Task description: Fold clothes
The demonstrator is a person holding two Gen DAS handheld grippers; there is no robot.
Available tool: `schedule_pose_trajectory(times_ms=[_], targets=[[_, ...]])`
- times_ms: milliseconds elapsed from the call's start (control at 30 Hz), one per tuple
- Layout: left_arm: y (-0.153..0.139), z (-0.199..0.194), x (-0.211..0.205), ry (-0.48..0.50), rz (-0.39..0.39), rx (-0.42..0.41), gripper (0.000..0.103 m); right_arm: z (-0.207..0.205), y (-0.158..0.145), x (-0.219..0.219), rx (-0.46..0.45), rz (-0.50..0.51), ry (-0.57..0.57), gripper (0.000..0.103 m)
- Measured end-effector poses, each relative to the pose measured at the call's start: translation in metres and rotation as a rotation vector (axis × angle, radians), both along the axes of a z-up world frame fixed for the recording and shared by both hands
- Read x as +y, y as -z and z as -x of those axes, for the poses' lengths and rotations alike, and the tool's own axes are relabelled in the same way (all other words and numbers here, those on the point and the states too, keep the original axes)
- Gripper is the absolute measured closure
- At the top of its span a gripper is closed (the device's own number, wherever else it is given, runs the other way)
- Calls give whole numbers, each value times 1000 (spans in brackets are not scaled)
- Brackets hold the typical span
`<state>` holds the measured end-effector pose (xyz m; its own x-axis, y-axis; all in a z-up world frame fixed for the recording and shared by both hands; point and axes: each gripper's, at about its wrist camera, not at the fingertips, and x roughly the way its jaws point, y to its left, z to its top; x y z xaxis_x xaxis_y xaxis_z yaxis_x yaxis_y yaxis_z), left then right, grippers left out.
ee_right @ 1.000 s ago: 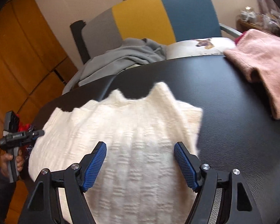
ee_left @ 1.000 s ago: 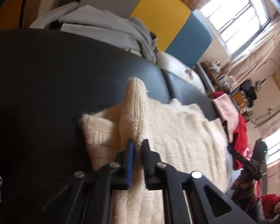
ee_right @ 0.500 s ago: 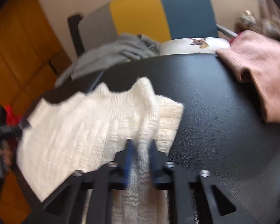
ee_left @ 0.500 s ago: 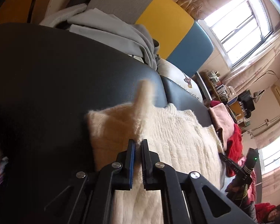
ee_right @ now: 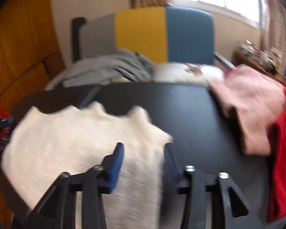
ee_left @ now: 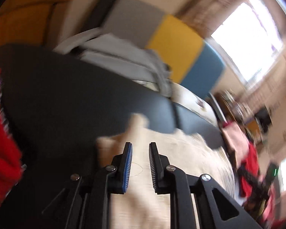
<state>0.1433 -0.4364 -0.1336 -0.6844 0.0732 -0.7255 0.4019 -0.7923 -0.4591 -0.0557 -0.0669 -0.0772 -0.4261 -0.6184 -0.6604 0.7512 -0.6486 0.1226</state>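
A cream knitted sweater [ee_left: 171, 164] lies folded on the black table [ee_left: 66, 95]; it also shows in the right wrist view [ee_right: 76, 139]. My left gripper [ee_left: 140, 148] is open and empty, just above the sweater's left part. My right gripper [ee_right: 144, 150] is open and empty above the sweater's right edge. Both views are blurred by motion.
A pink garment [ee_right: 251, 103] and a red one [ee_right: 284, 152] lie on the table's right side. Grey clothes [ee_right: 108, 68] and a white printed item [ee_right: 186, 70] rest on the grey, yellow and blue chair [ee_right: 162, 34] behind. Red cloth [ee_left: 0, 152] is at the left.
Both grippers were shut on the sweater half a second ago and have opened and let it go. The sweater has dropped flat on the table. Both cameras have pulled back a little.
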Motion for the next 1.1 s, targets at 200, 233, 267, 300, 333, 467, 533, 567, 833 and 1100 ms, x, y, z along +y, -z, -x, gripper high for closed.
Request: schedule_pose_trajectory(times_ms=[200,233,267,300,333,467,533,567,833,1100], targets=[[-12,14,33,55,45,43,86,-27,8,-95,-72,-50,-235,52],[-11,10,35,62,52,44,86,-31,13,-113,-79,-71,-266,52],[-10,8,39,64,51,46,86,-33,16,-128,-80,-85,-291,52],[-9,6,42,66,54,45,86,-34,21,-141,-93,-98,-309,52],[-6,3,43,65,69,33,86,-34,27,-153,-113,-116,-322,52],[7,-8,45,62,111,-11,86,-40,47,-186,-129,-182,-366,62],[11,-18,43,38,94,9,86,-45,46,-186,-97,-186,-371,91],[11,-24,41,20,88,18,85,-46,43,-185,-80,-180,-365,94],[13,-76,24,-121,46,87,85,-23,43,-196,-20,-192,-248,103],[15,-145,9,-162,86,43,74,-15,56,-197,-32,-179,-224,102]])
